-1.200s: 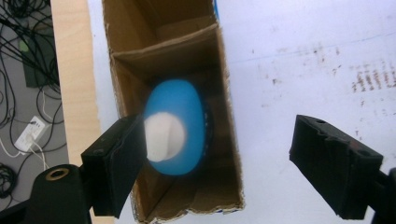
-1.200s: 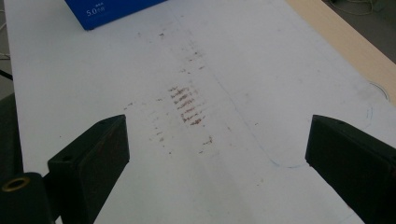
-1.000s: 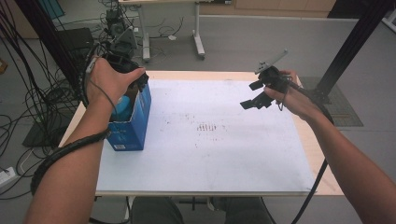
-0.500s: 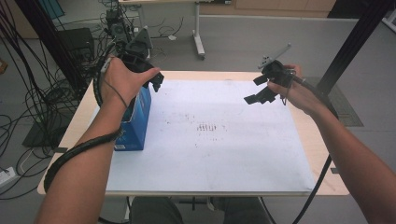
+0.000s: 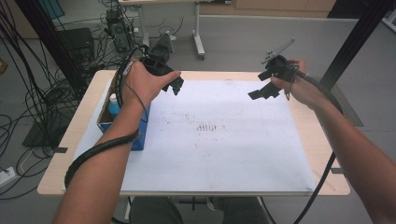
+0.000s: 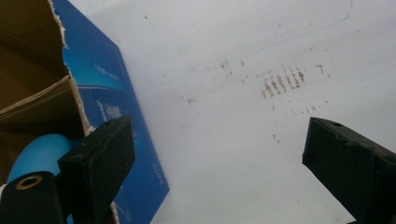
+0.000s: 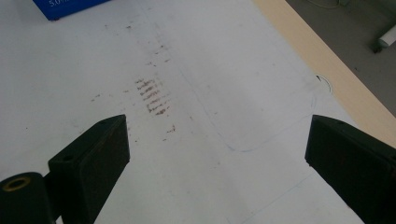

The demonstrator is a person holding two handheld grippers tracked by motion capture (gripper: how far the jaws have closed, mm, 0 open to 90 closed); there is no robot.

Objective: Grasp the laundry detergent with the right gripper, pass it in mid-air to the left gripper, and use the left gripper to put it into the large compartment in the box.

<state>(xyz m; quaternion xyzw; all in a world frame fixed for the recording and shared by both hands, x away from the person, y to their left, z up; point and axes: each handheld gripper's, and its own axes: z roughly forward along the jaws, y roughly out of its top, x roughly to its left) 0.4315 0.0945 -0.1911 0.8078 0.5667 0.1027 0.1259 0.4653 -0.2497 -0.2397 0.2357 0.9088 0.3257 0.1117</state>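
The left gripper (image 5: 175, 86) hangs in the air over the table's (image 5: 322, 140) ten o'clock corner, jaws spread wide with nothing between them. Just beside it, at its eight o'clock, stands the blue box (image 5: 138, 137), top flaps open, on the left edge of the white sheet (image 5: 233, 154). A blue bottle (image 5: 113, 106) with a white cap sits inside the box. The right gripper (image 5: 261, 91) is held up at about two o'clock over the sheet, well apart from the box, its jaws spread too and empty. Brown smudges (image 5: 208, 127) mark the sheet's middle.
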